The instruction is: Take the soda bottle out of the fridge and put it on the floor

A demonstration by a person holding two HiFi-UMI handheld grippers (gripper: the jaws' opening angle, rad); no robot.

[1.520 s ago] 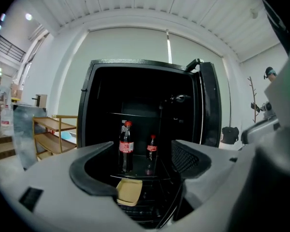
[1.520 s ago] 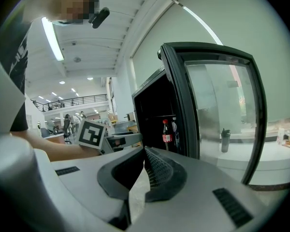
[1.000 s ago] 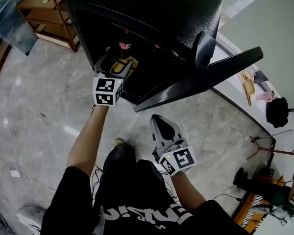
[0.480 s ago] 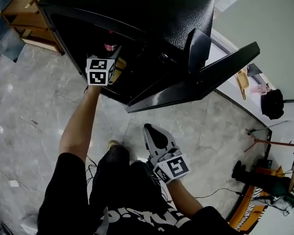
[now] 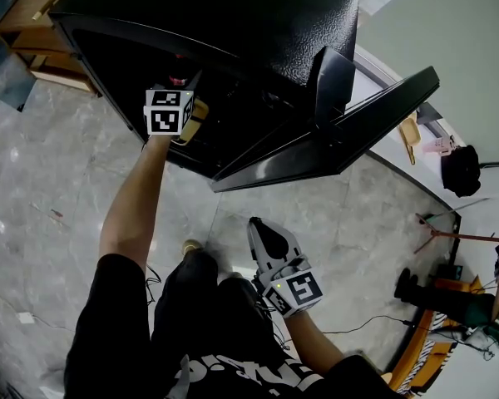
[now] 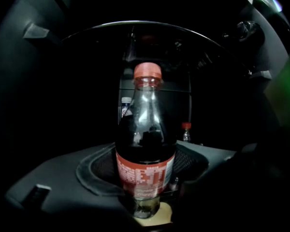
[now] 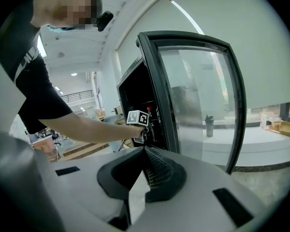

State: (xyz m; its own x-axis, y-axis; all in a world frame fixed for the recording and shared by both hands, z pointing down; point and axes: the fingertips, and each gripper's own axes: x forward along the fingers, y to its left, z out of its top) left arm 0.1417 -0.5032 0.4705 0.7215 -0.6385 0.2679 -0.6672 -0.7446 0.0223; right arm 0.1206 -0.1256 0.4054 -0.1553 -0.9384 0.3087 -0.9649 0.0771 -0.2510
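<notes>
Inside, the black fridge (image 5: 258, 23) is so dark that we can barely make out its shelves, and from the head view only the red cap of the bottle shows past the left gripper's black-and-white marker cube (image 5: 168, 110). The clear plastic soda bottle with dark cola, a red cap and a red label (image 6: 145, 129) stands upright in the fridge, its neck empty and glinting. We see white print on the label but cannot read it in the gloom. The left gripper (image 6: 146, 170) has just been closing its jaws, and they now sit against the bottle's sides at the label. Behind it, a white-capped bottle (image 6: 126, 108) and a small red-capped bottle (image 6: 185, 132) are half hidden. The right gripper (image 7: 146, 150) hangs low by the fridge's glass door (image 7: 198, 105), jaws together on nothing.
</notes>
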